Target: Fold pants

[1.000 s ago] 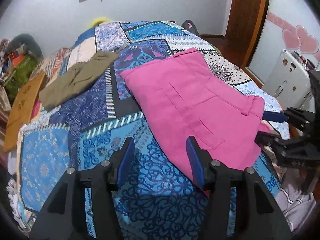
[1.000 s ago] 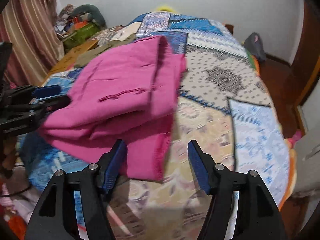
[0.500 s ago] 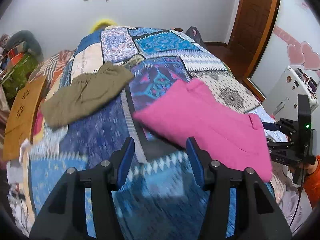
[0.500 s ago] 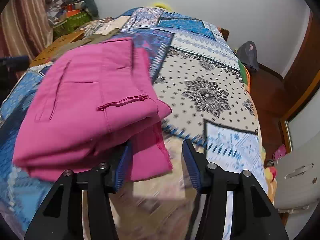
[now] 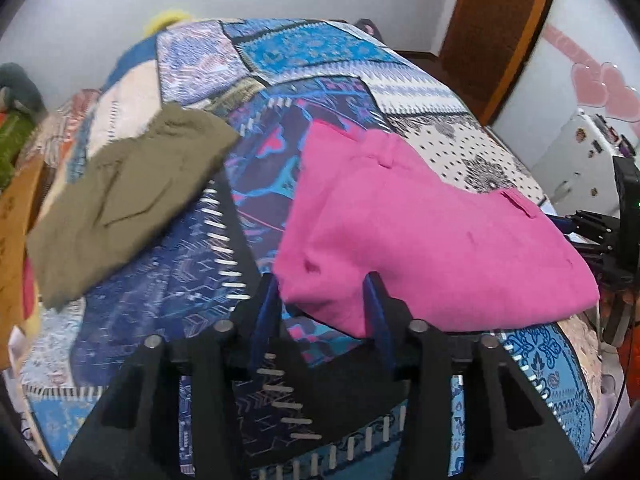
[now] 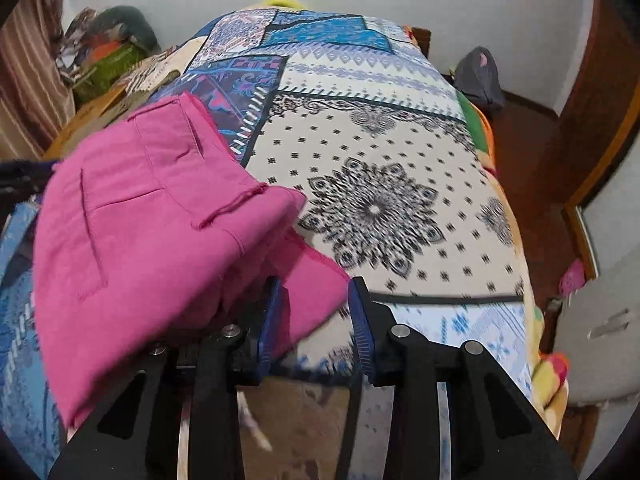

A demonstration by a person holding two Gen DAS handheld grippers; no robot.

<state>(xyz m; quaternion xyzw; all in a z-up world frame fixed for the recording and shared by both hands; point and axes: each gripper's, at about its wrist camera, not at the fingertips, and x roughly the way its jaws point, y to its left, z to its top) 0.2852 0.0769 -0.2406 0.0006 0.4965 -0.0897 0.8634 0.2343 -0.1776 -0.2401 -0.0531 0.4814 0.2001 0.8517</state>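
While both claws, left (image 5: 324, 308) and right (image 6: 316, 312), gape around one pink pants (image 5: 420, 236), one olive garment (image 5: 124, 196) lies apart.

Left claw (image 5: 323, 296) at lower centre, matte black angular frame, blue ribbed pads (image 5: 267, 308), round silver screws, right claw (image 6: 316, 308) lower centre, same black frame, blue ribbed pads (image 6: 271, 320), silver screws

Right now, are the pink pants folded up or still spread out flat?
Folded. The pink pants form a compact stacked bundle with layered edges showing, its near corners between the fingers of the left hand-held gripper and right hand-held gripper.
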